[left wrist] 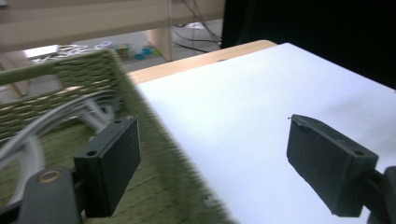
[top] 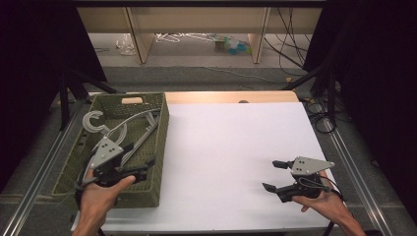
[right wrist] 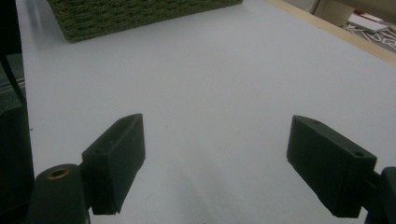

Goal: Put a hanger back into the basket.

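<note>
My left gripper [top: 140, 158] hangs wide open over the basket [top: 160, 142]; the hangers [top: 129, 127] look light, stiff (slippery too), so I'd pinch a straight bar; right gripper [top: 273, 175] open, empty.

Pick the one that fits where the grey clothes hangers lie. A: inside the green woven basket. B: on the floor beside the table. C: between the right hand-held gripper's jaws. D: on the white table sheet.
A: the grey hangers lie inside the green woven basket, at the table's left.

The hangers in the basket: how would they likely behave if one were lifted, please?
The hangers look thin and light, probably stiff. Their hooks and arms overlap, so one may snag and drag another. Smooth surfaces might slip between the pads.
</note>
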`<state>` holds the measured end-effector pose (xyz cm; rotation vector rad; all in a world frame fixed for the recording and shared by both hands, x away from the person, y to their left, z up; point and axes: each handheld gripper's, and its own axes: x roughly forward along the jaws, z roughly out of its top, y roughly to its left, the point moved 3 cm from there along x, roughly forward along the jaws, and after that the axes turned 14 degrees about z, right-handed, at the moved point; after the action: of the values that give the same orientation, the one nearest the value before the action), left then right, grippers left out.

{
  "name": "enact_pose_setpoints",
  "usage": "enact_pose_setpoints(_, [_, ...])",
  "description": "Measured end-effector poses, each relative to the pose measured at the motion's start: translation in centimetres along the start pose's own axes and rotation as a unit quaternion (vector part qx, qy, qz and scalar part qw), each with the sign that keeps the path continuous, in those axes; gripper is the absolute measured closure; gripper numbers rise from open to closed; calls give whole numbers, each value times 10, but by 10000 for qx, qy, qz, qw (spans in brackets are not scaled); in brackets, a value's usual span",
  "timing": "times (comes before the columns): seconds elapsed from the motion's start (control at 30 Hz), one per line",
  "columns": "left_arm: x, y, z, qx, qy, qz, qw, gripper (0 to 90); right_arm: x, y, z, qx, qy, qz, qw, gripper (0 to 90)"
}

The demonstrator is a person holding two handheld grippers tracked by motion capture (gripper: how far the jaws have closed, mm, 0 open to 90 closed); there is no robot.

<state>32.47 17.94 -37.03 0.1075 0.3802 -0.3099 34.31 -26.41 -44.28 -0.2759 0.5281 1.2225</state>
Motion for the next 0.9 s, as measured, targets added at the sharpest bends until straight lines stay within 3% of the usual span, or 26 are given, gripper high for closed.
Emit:
enact_pose_setpoints(0.3, [5, -49, -13, 102, -99, -531, 9985, 175, -2, 6, -1, 86, -64, -94, 9999, 198])
enact_pose_setpoints(0.37, [4, -58, -15, 176, -99, -633, 9978, 175, -2, 7, -1, 70, -136, -107, 9998, 198])
enact_pose_setpoints(0.4, [2, -63, -16, 314, -165, -601, 9976, 175, -3, 8, -1, 107, -105, -111, 9998, 198])
enact_pose_setpoints(0.6, [-5, -85, -28, 231, -233, -829, 9960, 170, -6, 17, -3, 154, -201, -143, 9996, 190])
enact_pose_setpoints(0.67, [-6, -90, -36, 326, -242, -900, 9951, 170, -8, 20, -3, 227, -214, -120, 9994, 190])
enact_pose_setpoints(0.73, [-5, -92, -43, 254, -228, -937, 9950, 170, -8, 23, -4, 229, -266, -175, 9992, 187])
enact_pose_setpoints(0.87, [-1, -91, -57, 252, -179, -1019, 9943, 169, -10, 29, -8, 264, -264, -198, 9991, 174])
enact_pose_setpoints(0.9, [0, -89, -58, 305, -268, -969, 9945, 169, -11, 31, -9, 286, -285, -217, 9989, 172])
